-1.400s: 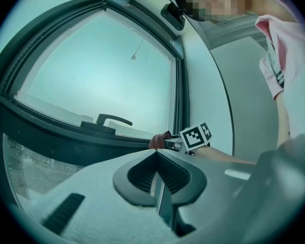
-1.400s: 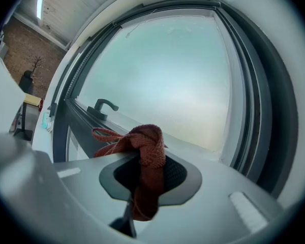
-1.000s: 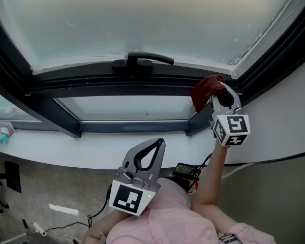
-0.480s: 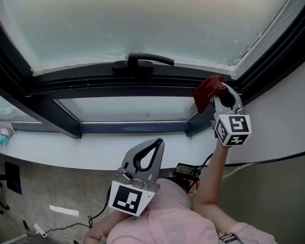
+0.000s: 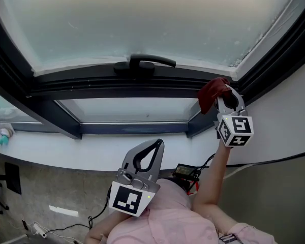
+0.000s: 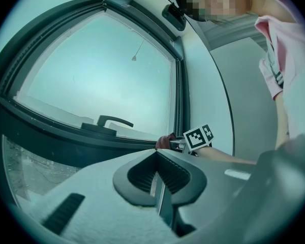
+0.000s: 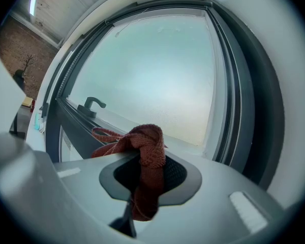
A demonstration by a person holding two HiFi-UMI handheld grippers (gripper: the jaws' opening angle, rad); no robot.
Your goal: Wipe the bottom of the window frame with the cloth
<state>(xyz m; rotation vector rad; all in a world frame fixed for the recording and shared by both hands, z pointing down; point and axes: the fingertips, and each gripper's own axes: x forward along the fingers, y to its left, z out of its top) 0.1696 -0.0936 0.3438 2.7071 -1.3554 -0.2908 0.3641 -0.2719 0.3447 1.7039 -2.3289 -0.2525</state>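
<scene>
My right gripper (image 5: 227, 101) is clamped on the dark red cloth (image 5: 211, 92) at the right end of the bottom window frame (image 5: 91, 83).

In the right gripper view the cloth is pinched between my jaws and bunches into a knot-like wad beyond their tips, with a loose fold trailing off to the left. From the head view that wad sits at the corner where the dark bottom rail meets the right upright. It looks to be against the rail, though I can't quite tell whether it is touching. The window handle (image 5: 145, 62) is well to the left of it on the same rail, under the frosted pane (image 5: 142, 19). My left gripper (image 5: 153, 147) hangs low over the white sill (image 5: 66, 149), well apart from the cloth, its jaws brought together with nothing between them.
</scene>
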